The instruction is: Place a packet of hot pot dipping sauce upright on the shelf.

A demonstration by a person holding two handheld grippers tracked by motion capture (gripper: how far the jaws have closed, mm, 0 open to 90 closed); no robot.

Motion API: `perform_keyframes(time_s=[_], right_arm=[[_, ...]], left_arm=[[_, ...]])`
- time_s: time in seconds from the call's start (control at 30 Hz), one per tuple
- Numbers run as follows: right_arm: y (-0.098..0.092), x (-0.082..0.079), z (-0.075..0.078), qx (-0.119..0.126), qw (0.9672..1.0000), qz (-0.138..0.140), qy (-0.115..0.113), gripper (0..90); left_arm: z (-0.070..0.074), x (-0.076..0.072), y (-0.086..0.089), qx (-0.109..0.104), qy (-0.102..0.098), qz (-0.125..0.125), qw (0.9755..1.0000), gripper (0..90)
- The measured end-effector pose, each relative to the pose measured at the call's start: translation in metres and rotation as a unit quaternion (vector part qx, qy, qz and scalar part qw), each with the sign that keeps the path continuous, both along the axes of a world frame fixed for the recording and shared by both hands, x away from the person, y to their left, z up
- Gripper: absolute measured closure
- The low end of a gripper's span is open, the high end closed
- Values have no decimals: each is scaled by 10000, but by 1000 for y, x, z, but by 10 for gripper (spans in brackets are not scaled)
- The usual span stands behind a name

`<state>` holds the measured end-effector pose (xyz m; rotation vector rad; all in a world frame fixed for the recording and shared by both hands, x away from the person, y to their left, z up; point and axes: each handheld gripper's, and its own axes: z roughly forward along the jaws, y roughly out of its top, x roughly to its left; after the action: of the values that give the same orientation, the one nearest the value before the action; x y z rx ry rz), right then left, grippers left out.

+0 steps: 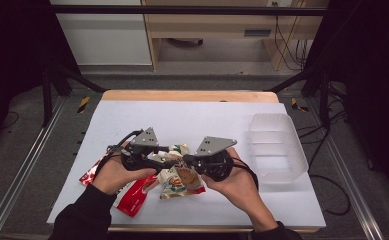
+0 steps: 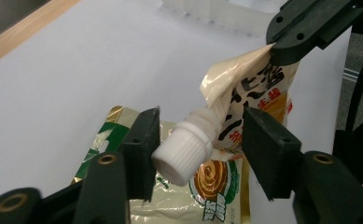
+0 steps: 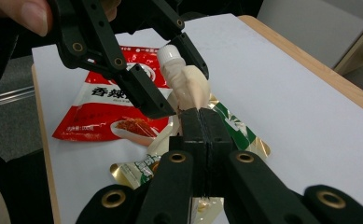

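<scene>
A cream spouted pouch (image 2: pixel 254 93) with black lettering hangs above the white table (image 1: pixel 207 120). My right gripper (image 3: pixel 202 114) is shut on its upper corner, seen from the left gripper view as a black jaw pair (image 2: pixel 286 49). The pouch's white screw cap (image 2: pixel 181 151) lies between the jaws of my left gripper (image 2: pixel 200 114). One jaw touches the cap and the other stands apart from it, so the gripper is open. In the high view the left gripper (image 1: pixel 176 159) and right gripper (image 1: pixel 186 161) meet tip to tip at the table's middle front.
A green and gold pouch (image 2: pixel 107 135) lies flat under the grippers. A red snack packet (image 3: pixel 109 107) lies on the table's front left. A clear plastic bin (image 1: pixel 277 145) stands at the right. The wooden table edge (image 1: pixel 187 95) runs along the far side.
</scene>
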<state>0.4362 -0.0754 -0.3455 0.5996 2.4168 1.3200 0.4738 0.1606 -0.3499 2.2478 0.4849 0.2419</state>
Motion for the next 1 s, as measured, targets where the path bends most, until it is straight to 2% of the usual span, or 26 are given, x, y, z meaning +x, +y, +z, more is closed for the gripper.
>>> perform_keyframes(time_s=[0.1, 0.23, 0.43, 0.53, 0.63, 0.67, 0.73, 0.77, 0.97, 1.0], right_arm=[[0, 4, -1, 19, 10000, -17, 17, 900], [-3, 6, -2, -31, 9999, -102, 36, 900], [-11, 8, -3, -7, 9997, -215, 61, 900], [-17, 9, -1, 39, 9996, -255, 98, 897], [-20, 9, 2, -19, 9997, -231, 121, 891], [-20, 9, 2, -19, 9997, -231, 121, 891], [-22, 11, 6, -122, 9996, -225, 95, 888], [-22, 11, 7, -159, 9996, -229, 97, 886], [-23, 16, 12, -435, 9989, -156, 96, 867], [-23, 18, 14, -609, 9981, -110, 59, 849]], left_arm=[[-1, 5, 4, -118, 127, 69, 9998, 599], [-2, 6, 2, -55, 178, -17, 9998, 665], [5, 3, -6, 105, 149, -141, 9997, 720], [17, 3, -13, 223, 118, -260, 9993, 726], [27, 4, -18, 352, 94, -360, 9987, 731], [27, 4, -18, 352, 94, -360, 9987, 732], [32, 5, -22, 392, 78, -378, 9985, 734], [37, 7, -24, 479, 85, -415, 9980, 734], [45, 10, -31, 616, 42, -500, 9968, 738], [47, 10, -34, 667, 36, -514, 9964, 739]])
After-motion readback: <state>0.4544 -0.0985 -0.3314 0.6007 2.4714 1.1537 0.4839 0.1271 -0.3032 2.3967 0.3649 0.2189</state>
